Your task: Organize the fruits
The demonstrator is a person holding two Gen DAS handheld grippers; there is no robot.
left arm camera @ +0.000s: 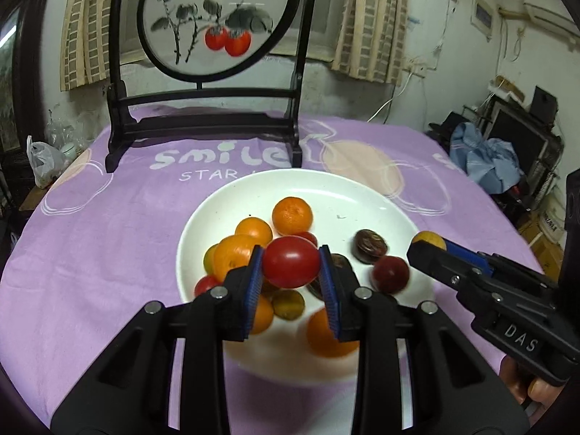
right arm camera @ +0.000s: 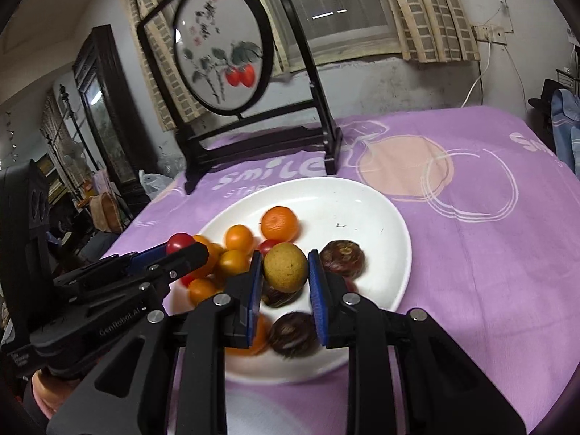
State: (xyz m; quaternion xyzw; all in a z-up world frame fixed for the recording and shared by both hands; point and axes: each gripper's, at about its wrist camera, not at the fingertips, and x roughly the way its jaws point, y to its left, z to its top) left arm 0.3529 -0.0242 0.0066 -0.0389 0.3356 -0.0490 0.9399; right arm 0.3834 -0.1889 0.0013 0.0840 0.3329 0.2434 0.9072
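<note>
A white plate [left arm camera: 362, 195] on the purple cloth holds several small oranges [left arm camera: 292, 216], red tomatoes [left arm camera: 390, 274] and dark brown chestnut-like fruits [left arm camera: 369, 245]. My left gripper [left arm camera: 291, 267] is shut on a red tomato [left arm camera: 290, 266], held above the plate's fruit pile. My right gripper [right arm camera: 284, 268] is shut on a yellow-brown round fruit [right arm camera: 284, 266], also above the plate [right arm camera: 362, 203]. In the left wrist view the right gripper [left arm camera: 427, 244] reaches in from the right with its yellow fruit [left arm camera: 431, 238]. The right wrist view shows the left gripper [right arm camera: 181, 248] at the left, carrying its tomato [right arm camera: 180, 242].
A black wooden stand [left arm camera: 203, 123] with a round painted screen of red persimmons rises behind the plate at the table's far side. A plastic bag [left arm camera: 43, 163] lies off the table's left edge. Clutter and blue cloth [left arm camera: 485, 159] sit at the right beyond the table.
</note>
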